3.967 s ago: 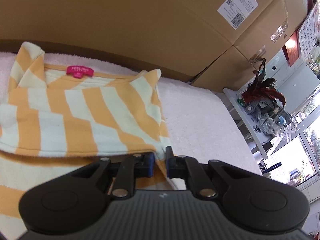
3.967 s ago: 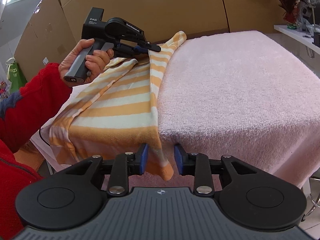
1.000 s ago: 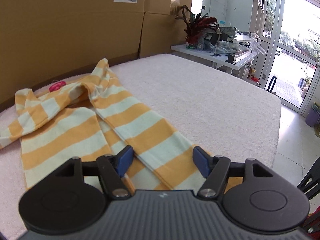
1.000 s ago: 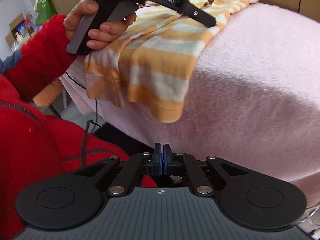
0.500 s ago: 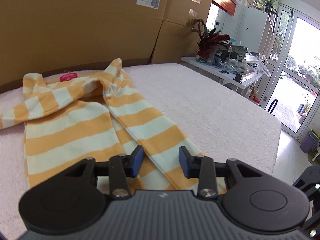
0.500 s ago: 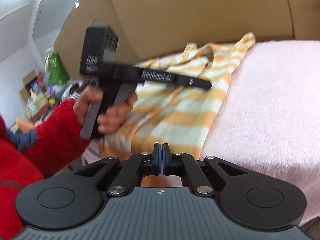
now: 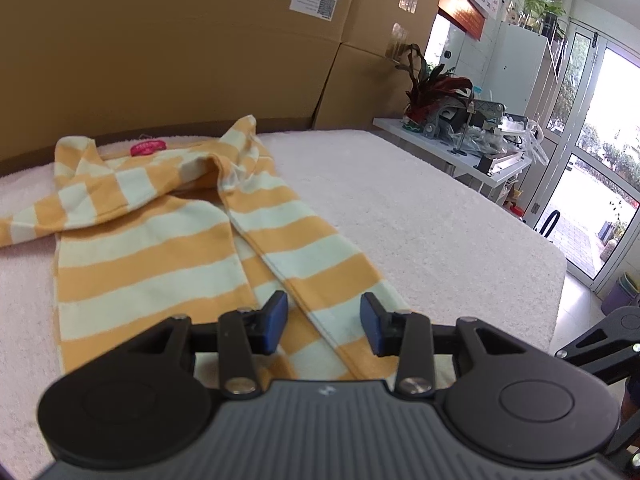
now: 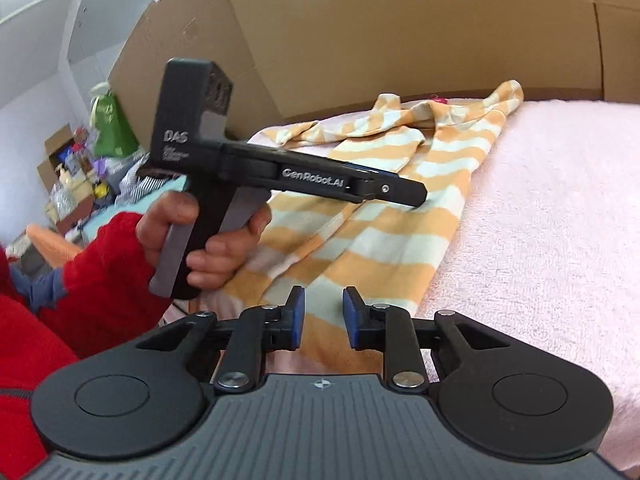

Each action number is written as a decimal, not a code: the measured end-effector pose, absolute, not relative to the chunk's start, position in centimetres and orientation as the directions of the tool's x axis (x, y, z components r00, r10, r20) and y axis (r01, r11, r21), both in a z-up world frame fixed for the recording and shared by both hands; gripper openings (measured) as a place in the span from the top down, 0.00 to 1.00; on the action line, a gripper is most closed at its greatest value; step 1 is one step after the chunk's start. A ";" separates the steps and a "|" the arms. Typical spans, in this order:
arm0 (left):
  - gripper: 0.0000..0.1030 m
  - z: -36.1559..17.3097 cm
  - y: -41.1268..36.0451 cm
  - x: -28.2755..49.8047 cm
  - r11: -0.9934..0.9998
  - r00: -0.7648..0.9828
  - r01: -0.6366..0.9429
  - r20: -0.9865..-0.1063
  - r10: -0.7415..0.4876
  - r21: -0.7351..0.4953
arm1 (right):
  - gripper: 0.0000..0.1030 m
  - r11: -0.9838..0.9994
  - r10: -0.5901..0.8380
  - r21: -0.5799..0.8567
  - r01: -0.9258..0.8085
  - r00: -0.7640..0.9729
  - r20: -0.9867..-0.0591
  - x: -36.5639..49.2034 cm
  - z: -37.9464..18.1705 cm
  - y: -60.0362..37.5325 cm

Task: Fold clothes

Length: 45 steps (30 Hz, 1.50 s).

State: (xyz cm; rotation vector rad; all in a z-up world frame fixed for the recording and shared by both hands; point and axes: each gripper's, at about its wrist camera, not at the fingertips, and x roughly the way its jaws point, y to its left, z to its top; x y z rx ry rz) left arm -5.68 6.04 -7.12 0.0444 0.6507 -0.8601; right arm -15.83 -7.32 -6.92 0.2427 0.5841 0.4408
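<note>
The pink towel-covered worktop (image 7: 420, 216) carries the striped shirt (image 7: 160, 240), which lies along its left side with the collar and pink label (image 7: 147, 147) at the far end, against the cardboard boxes (image 7: 180, 40). One long side is already turned in over the body, so the shirt reads as a narrow lengthwise strip with its hem nearest me, at the front edge of the worktop.

I judge the step in hand to be taking the hem corners for the crosswise fold. To do it well I should bite both layers of the folded flap, not only the top one, set my two grippers level with each other along the hem, and lift just enough to carry it toward the collar without dragging the lower layers askew on the towel.

My left gripper (image 7: 323, 322) hangs just above the flap near the hem, its jaws moderately apart with nothing between them. My right gripper (image 8: 323, 318) is at the hem corner, its jaws a narrower gap apart and also empty.

The left wrist view shows the overlap seam of the fold, the label, and the side table with the plant (image 7: 432, 84) by the door. Only the right wrist view shows my left hand (image 8: 208, 240) in its red sleeve gripping the tool's handle, the shirt's left edge running toward the worktop's side, and the clutter beyond.
</note>
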 end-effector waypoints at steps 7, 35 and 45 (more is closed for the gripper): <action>0.55 -7.3 7.4 -4.7 0.699 0.498 0.647 -0.526 -0.690 -0.304 | 0.80 0.913 0.283 0.388 -0.122 0.876 -0.390 -10.8 -5.8 -9.9; 0.18 -8.5 7.6 -5.0 0.499 0.305 0.754 -0.444 -0.842 -0.428 | 0.85 0.952 0.080 0.283 0.113 0.802 -0.592 7.3 -5.7 -12.4; 0.84 -8.7 7.5 -5.1 0.564 0.356 0.725 -0.486 -0.798 -0.395 | 0.96 0.958 -0.018 0.213 0.189 0.787 -0.617 12.2 -6.0 -14.6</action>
